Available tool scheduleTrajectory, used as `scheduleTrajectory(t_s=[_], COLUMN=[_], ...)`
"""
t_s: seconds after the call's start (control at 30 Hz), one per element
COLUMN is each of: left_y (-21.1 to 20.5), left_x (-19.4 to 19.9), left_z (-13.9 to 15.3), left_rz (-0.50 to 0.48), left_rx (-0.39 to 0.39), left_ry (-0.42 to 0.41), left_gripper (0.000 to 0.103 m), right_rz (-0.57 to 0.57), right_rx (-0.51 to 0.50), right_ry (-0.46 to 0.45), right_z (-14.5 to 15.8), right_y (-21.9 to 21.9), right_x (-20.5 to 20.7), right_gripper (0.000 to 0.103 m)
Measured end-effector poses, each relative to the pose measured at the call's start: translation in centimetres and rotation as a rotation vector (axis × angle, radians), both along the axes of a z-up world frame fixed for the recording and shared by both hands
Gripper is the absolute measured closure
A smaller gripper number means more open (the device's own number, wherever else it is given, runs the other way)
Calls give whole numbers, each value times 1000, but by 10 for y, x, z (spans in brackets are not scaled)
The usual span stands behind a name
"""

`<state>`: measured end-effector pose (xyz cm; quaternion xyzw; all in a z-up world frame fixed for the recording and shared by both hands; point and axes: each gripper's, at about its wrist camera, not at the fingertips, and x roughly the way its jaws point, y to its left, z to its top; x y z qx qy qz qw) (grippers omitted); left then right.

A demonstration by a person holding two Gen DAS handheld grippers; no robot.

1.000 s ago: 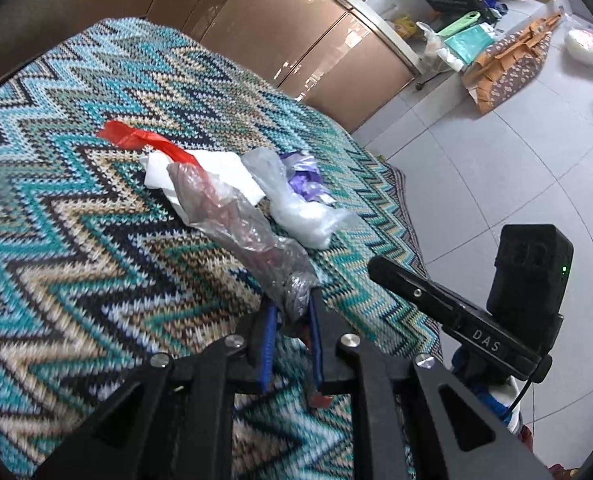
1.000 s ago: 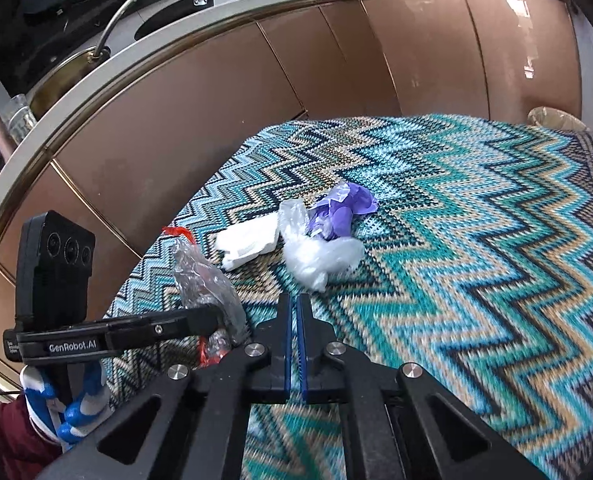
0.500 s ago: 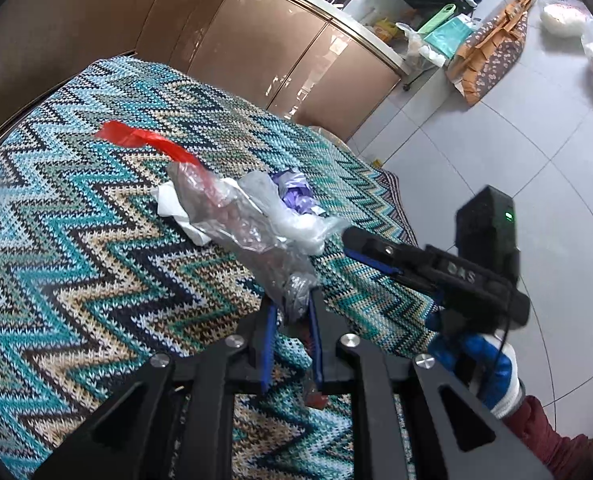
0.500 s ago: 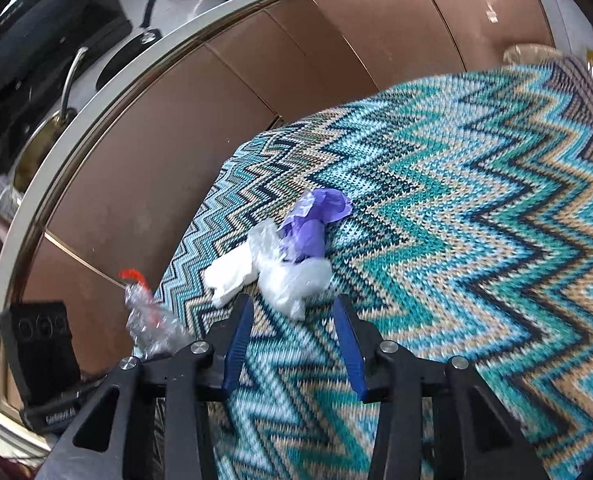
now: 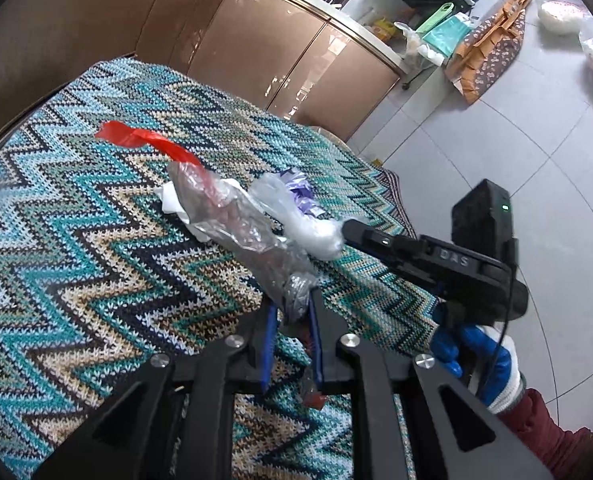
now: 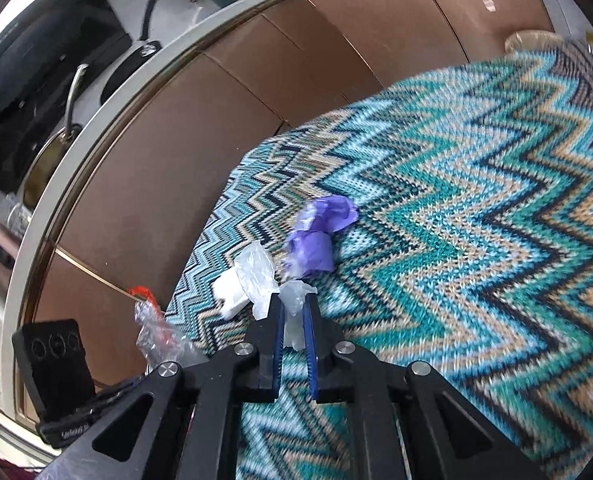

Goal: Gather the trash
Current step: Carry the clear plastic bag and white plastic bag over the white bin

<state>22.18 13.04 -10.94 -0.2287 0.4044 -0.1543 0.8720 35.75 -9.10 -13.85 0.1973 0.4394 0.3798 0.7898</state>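
My left gripper (image 5: 292, 300) is shut on the end of a crumpled clear bag (image 5: 232, 220) with a red strip (image 5: 144, 140), which sticks up over the zigzag knitted cloth (image 5: 76, 260). Behind the bag lie a white tissue (image 5: 170, 200), a purple wrapper (image 5: 296, 188) and a whitish plastic film (image 5: 312, 232). My right gripper (image 6: 294, 304) is shut on the near end of that plastic film (image 6: 256, 276); its tip (image 5: 346, 229) touches the film from the right. The purple wrapper (image 6: 320, 236) lies just beyond, the tissue (image 6: 228, 296) to the left.
Glossy brown cabinet doors (image 5: 288, 64) border the cloth (image 6: 476, 240) at the back. Grey tiled floor (image 5: 496, 140) lies to the right, with bags and boxes (image 5: 488, 52) along the wall. A gloved hand (image 5: 476, 356) holds the right unit. A pan (image 6: 128, 64) sits on the counter.
My right gripper opened, moved forward to the plastic film and shut on its near end. The left gripper kept its hold on the clear bag and rolled slightly.
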Motion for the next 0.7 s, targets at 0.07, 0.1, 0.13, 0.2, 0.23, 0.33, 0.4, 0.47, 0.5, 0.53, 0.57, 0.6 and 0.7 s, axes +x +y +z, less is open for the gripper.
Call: scheduleTrajectory(t_s=[0.07,0.1,0.13,0.2,0.23,0.33,0.4,0.47,0.5,0.53,0.57,0.6,0.7], left_y=[0,-1,-2,-3,-4,-9,-13,-19,-21,-26,-31,-35,-59], left_x=[-6,-10,-14,-22,-26,-41,-50,-59,-64,-70,-75,-78,-86], left_z=[6,8,12,19,23,39,49,59,64,70,75,79,96], left_rz=[1,1,0,-1,-3,-11,-18,-25,-30,-37,-44,-50,-89], left_rx=[3,4,5,9,10,23,33,42,47,54,60,65,87], left_ry=[-13,-19,-26,-42,-51,-84,-106,-127,-137,-150,-160,-166,-191], left_gripper=[89,89,89,89,89,89,89,89,89,89,89,89,89], right_rz=[1,-1,-3,-12,-19,-46,-72,-91,-101,-113,-126,-134,-174], right_rx=[-5,-5,-7,-11,-12,-7,-5,-1,2,6,10,12,16], right_ry=[-36,-45,-64,-93,-111,-151,-180,-201,-213,-228,-245,-254,-301], right_z=[15,17,25,36,43,61,72,79,83,88,93,96,105], right_y=[-6,-6,-10,-17,-22,-37,-51,-61,-68,-76,-84,-90,-118], right_x=[-15,-18,-27,-38,-47,-69,-85,-96,-102,-111,-120,-124,-149], right_gripper=[94,94,94,94,94,94,94,94,94,94,94,94,94])
